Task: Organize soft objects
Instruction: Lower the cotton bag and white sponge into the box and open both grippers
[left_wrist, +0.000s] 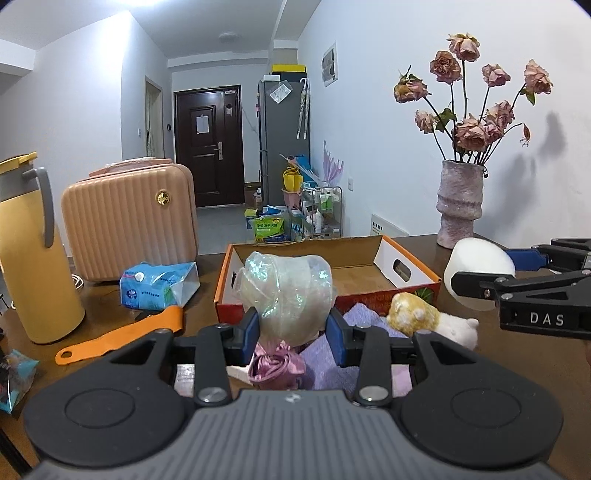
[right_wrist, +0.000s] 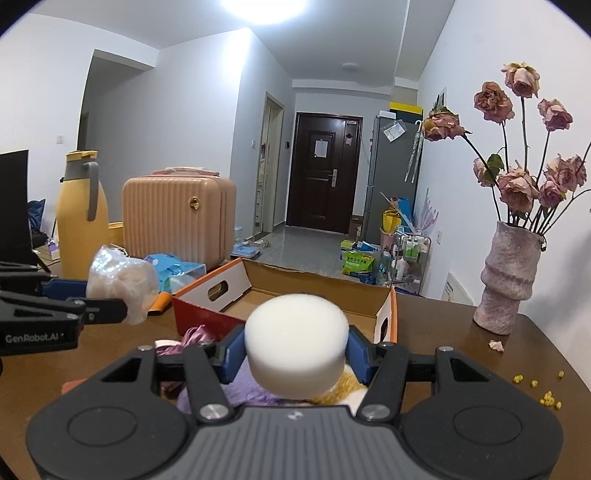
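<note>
Your room is evenly bright from a ceiling light (right_wrist: 264, 9) that burns out to pure white glare at the top of both views. The flowers (left_wrist: 476, 99) throw soft grey shadows on the wall (left_wrist: 369, 122). Expect strong fisheye bending and dark corners; focus stays sharp throughout, without motion blur.

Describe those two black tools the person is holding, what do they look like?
Both match. The left gripper and right gripper each have a ribbed grey body, two round black discs, angular black linkage arms with silver bolts, and blue pads lining the fingers. Seen from the side, one bears white letters "DAS", the other "GenRobot.AI". No cables or sleeves show.
</note>
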